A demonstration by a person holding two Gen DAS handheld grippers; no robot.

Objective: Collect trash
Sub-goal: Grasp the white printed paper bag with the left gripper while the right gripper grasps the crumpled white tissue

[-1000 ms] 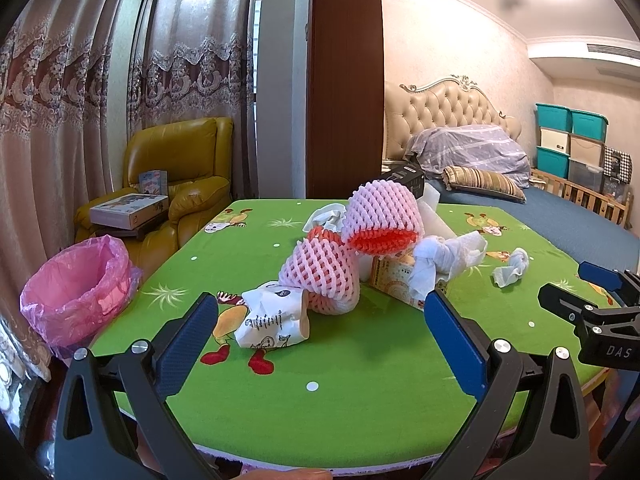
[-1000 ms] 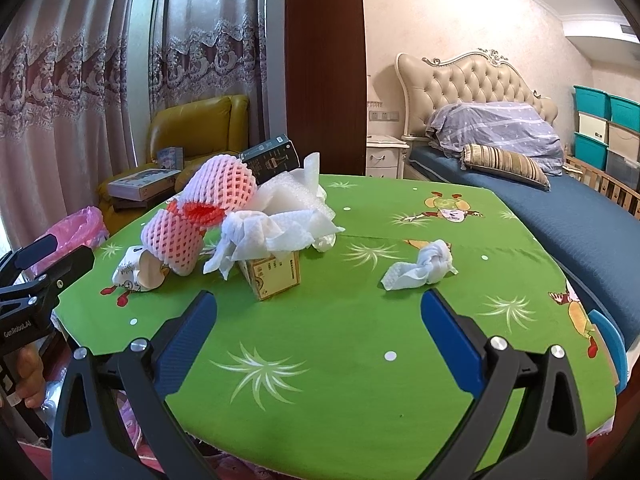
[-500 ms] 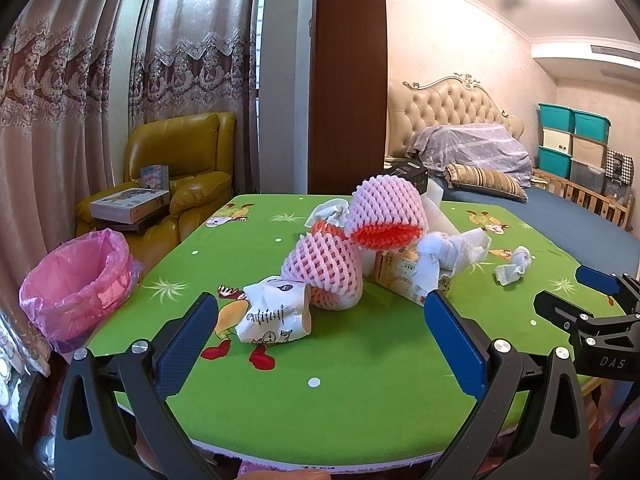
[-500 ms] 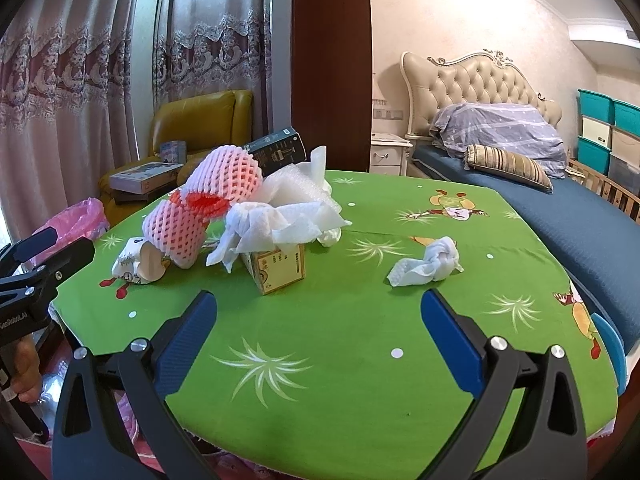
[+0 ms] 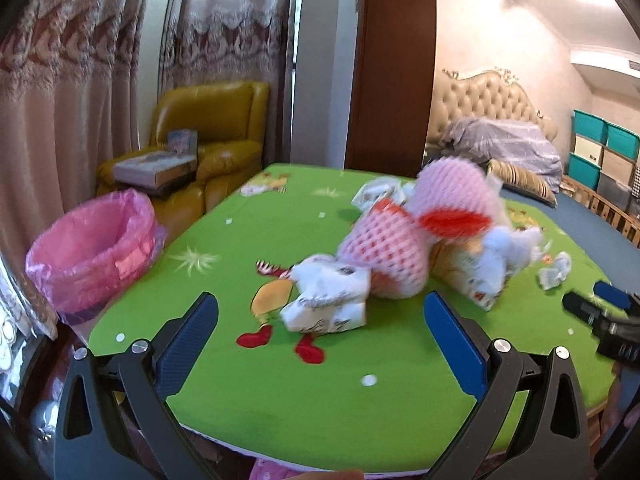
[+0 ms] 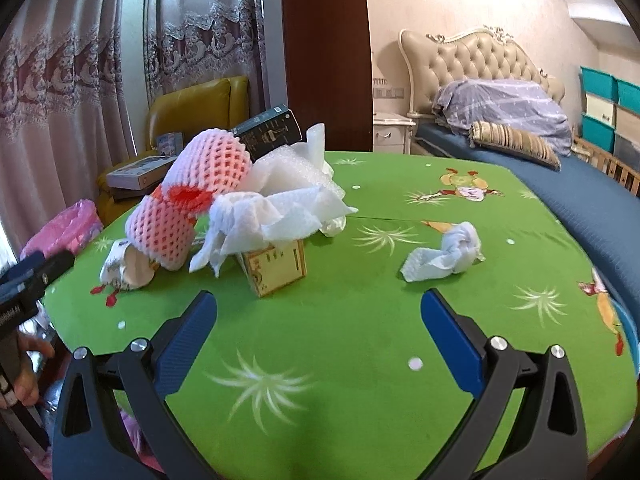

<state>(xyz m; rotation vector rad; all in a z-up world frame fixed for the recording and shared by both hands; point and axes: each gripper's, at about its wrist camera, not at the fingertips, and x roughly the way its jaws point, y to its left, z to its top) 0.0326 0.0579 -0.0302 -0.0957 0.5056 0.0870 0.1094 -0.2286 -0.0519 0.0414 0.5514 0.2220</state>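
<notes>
On the green table (image 5: pixel 280 396), both jaws gape empty; left gripper (image 5: pixel 320 320) should straddle the crumpled wrapper (image 5: pixel 326 300) squarely (bin (image 5: pixel 90 256) waits beside).

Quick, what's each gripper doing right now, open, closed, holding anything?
Left gripper: open, holding nothing, aimed at the crumpled paper wrapper.
Right gripper: open, holding nothing, above the green table.

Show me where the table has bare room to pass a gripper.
Bare: the near strip of the green table before both grippers, and between the small carton and crumpled tissue. Crowded: around the pink foam nets.
</notes>
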